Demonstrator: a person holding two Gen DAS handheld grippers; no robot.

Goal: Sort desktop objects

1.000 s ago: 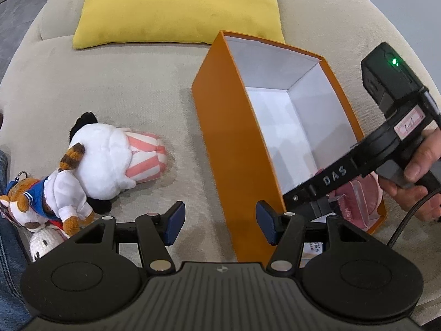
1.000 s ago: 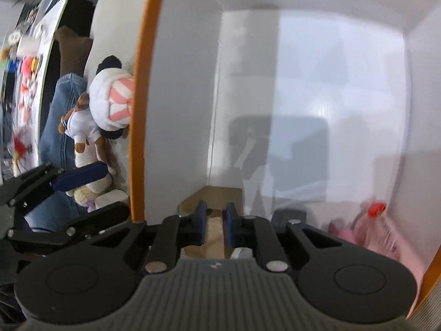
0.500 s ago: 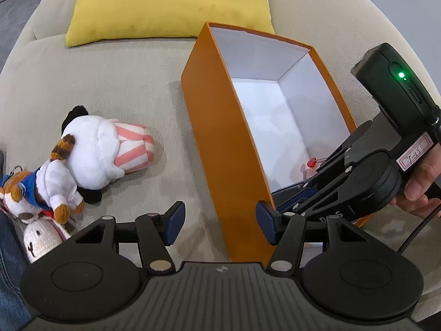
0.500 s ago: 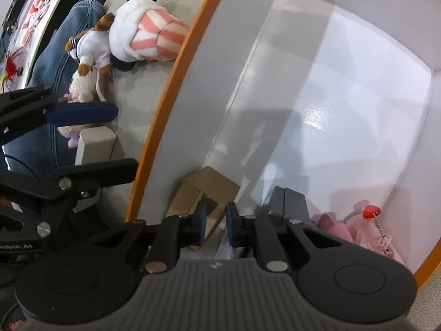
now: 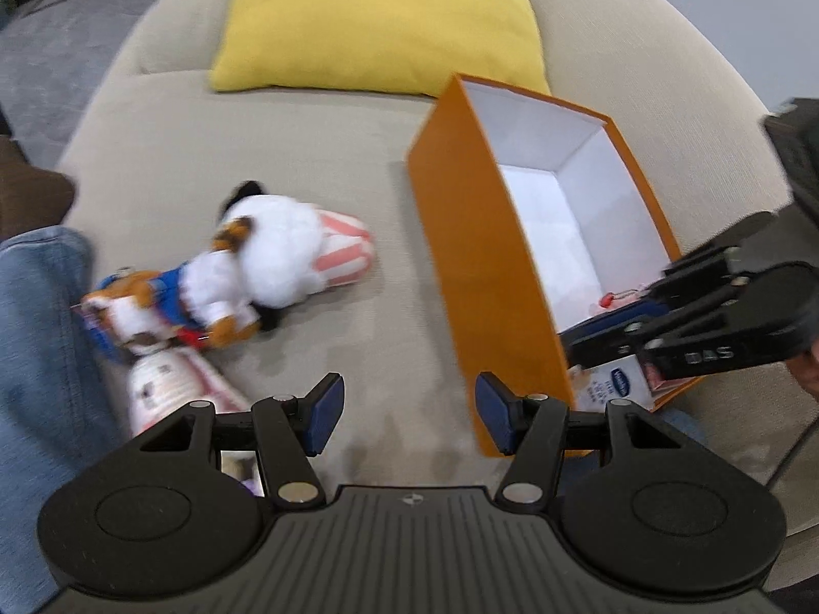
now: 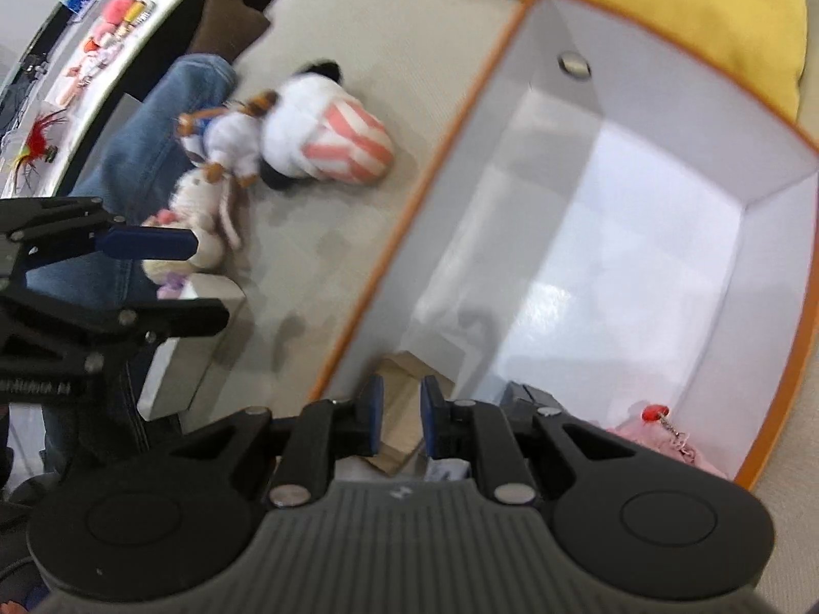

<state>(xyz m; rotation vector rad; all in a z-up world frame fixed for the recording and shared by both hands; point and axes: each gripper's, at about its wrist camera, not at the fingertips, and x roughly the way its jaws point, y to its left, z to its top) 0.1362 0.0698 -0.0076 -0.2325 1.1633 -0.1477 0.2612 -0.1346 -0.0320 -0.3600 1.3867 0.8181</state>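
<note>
Box: the open orange cardboard box with white lining (image 5: 476, 276) sits on the beige sofa seat (image 5: 256, 153), right of my left gripper (image 5: 404, 417).
Toys: the white plush with pink-striped skirt (image 5: 302, 250) lies ahead-left of my left fingers, long axis roughly left-right, nearer my left gripper.
Left fingers: wide apart, empty.
Right gripper (image 6: 397, 417): above the box's near end, fingers nearly together, nothing visibly clamped.
Change: half a second ago my right gripper was lower in the box; it has lifted and both views have pulled back.
Next: my judgement, left reaches for the plush.
</note>
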